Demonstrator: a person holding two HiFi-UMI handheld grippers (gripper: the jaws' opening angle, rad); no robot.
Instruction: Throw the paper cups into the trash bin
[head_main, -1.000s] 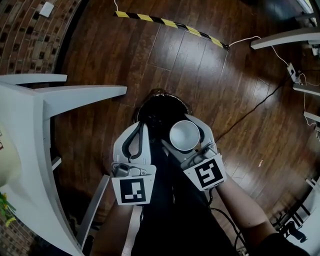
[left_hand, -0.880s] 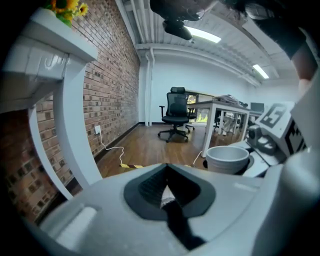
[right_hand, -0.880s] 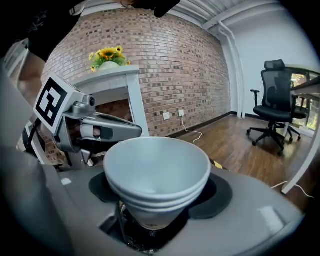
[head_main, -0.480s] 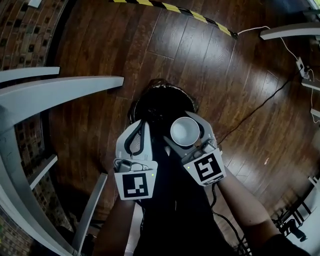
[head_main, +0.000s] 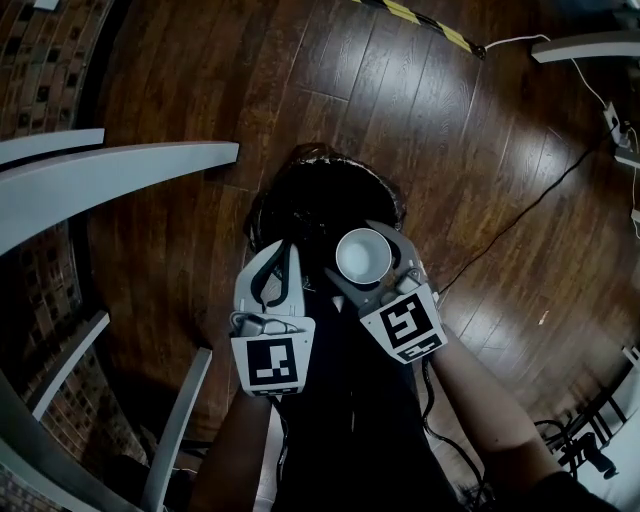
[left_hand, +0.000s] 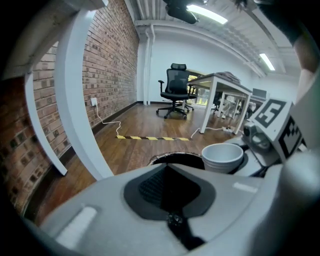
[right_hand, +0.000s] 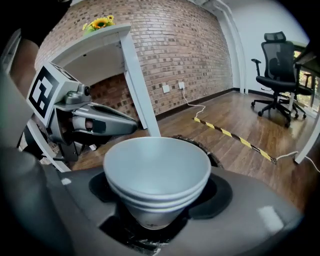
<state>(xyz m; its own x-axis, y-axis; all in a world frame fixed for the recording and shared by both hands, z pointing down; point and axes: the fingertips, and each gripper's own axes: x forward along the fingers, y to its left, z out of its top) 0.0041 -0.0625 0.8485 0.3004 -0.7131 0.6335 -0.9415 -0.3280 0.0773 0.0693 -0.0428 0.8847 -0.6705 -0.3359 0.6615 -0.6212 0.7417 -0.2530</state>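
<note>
Your right gripper (head_main: 366, 250) grips nested white paper cups (right_hand: 157, 167) over the round black trash bin (head_main: 310, 195), left gripper (head_main: 278, 255) closed empty; release them.

A dark wooden floor (head_main: 180, 90) of long, glossy boards runs through the room. Along one side stands a red brick wall (right_hand: 190, 45) with small white sockets (right_hand: 166, 88) set low on it. A yellow-and-black striped strip (left_hand: 152, 138) lies across the boards. The far wall (left_hand: 165, 70) is white. In front of it a black office chair (left_hand: 176, 90) stands beside a row of white desks (left_hand: 222, 80). Long lamps (left_hand: 207, 14) glow on the ceiling. Nearby, slanting white table legs (head_main: 120, 170) rise from the floor, and yellow flowers (right_hand: 99, 22) stand on the tabletop.
</note>
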